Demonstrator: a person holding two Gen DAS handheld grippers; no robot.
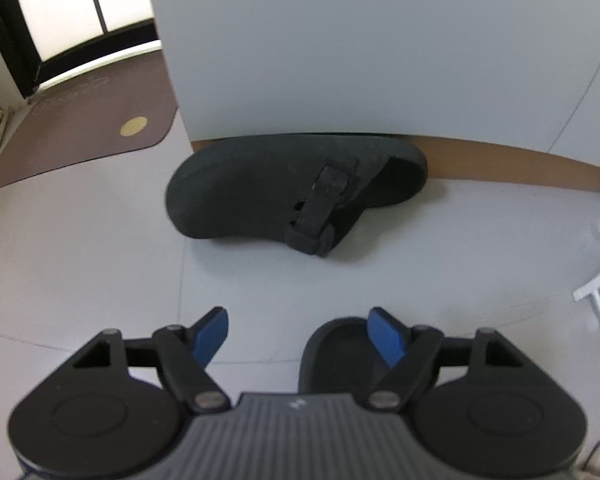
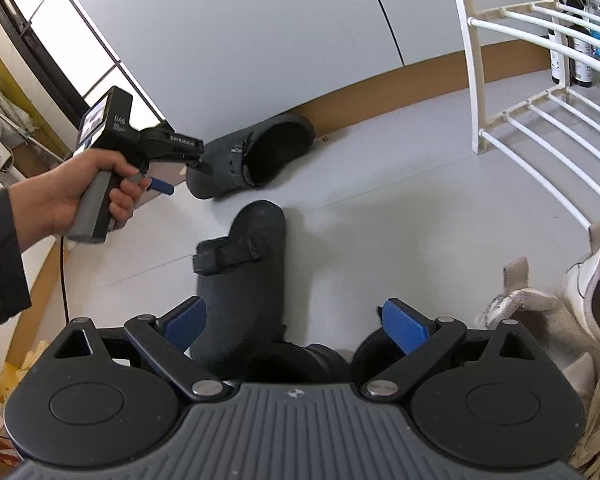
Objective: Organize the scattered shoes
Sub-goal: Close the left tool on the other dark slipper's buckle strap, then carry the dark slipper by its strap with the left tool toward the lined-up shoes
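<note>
Two black clogs with buckled straps lie on the grey floor. The far clog [image 1: 292,196] [image 2: 256,156] rests on its side against the brown baseboard, its opening facing away from the wall. My left gripper [image 1: 300,332] [image 2: 184,178] hovers open a short way in front of it, holding nothing. The near clog [image 2: 244,280] stands upright with its toe pointing at the far one; a rounded end of this clog [image 1: 332,356] shows under the left gripper's right finger. My right gripper [image 2: 296,326] is open over the near clog's rear half, its left pad close to the clog's side.
A white tube shoe rack [image 2: 540,128] stands to the right, with dark bottles [image 2: 580,60] behind it. Beige and white sneakers [image 2: 572,304] lie at the right edge. A brown mat [image 1: 80,136] lies left of the grey cabinet [image 1: 360,48]. A hand [image 2: 84,188] holds the left gripper.
</note>
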